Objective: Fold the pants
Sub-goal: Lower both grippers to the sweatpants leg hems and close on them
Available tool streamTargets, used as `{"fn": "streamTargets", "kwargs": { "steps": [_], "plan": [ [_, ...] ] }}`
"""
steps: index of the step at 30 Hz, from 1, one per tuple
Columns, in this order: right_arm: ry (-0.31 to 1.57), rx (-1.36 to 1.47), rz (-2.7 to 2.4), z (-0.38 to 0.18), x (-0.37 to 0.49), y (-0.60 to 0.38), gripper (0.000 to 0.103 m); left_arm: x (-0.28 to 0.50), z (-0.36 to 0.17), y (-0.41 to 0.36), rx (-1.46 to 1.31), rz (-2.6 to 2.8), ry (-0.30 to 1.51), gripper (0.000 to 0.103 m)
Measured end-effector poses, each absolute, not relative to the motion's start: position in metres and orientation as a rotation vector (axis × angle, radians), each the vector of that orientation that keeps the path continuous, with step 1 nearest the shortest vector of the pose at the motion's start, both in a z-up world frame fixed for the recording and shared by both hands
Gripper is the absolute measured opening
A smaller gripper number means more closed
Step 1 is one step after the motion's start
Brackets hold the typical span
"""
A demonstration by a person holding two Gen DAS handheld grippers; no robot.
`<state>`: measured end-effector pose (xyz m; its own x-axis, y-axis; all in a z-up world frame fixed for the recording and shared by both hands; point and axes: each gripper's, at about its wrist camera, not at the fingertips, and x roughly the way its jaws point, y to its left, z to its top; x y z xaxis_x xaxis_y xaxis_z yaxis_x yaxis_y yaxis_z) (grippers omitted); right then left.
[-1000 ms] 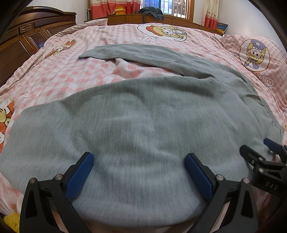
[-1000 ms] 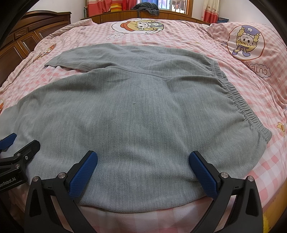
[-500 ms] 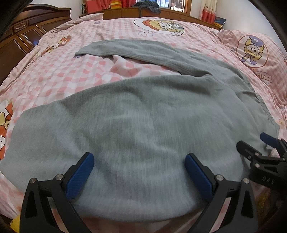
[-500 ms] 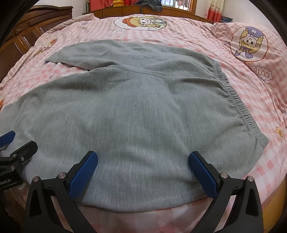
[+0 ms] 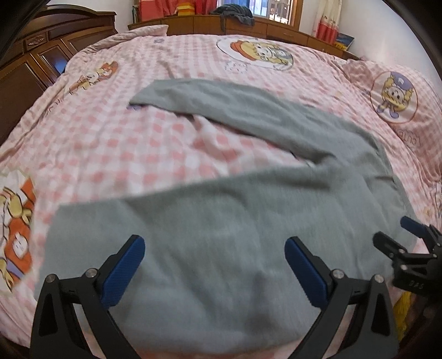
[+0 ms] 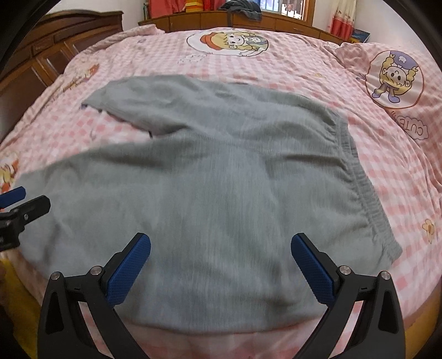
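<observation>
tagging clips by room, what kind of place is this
A home bedroom, most likely: grey pants spread on a bed with a pink checked cartoon cover, a dark wooden headboard, and a curtained window behind.

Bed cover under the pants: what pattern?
Pink-and-white check with round cartoon-character prints on the bed cover; clearest in the right wrist view, beyond the grey pants.

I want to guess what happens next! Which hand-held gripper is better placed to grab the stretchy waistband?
Probably the right hand-held gripper. The waistband runs down the pants' right side, just beside its open jaws. The left hand-held gripper hangs open over the near leg, farther away.
</observation>
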<state>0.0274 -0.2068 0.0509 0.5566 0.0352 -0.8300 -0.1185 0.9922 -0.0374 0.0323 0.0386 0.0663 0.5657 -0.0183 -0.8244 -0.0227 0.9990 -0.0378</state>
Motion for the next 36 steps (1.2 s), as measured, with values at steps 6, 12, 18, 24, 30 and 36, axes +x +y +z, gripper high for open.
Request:
{"fn": "streamTargets", "kwargs": {
  "steps": [6,12,18,24,30,36],
  "plan": [
    [0.991,-0.055,0.114,0.068,0.056,-0.222,0.103,0.068,0.088,0.064,-0.055,0.009,0.977,0.103],
    [0.998,-0.03,0.091,0.083,0.09,-0.247,0.103,0.107,0.115,0.083,-0.045,0.01,0.965,0.103],
    [1.0,-0.031,0.049,0.094,0.128,-0.272,0.103,0.158,0.139,0.089,0.023,0.03,0.943,0.103],
    [1.017,-0.029,0.022,0.093,0.163,-0.291,0.103,0.214,0.141,0.083,0.021,-0.017,0.98,0.103],
    [1.027,-0.074,0.029,0.09,0.194,-0.296,0.103,0.271,0.133,0.074,0.093,-0.053,0.995,0.103],
    [1.053,-0.101,0.042,0.08,0.228,-0.3,0.103,0.328,0.11,0.081,0.098,-0.062,1.061,0.103]
  ]
}}
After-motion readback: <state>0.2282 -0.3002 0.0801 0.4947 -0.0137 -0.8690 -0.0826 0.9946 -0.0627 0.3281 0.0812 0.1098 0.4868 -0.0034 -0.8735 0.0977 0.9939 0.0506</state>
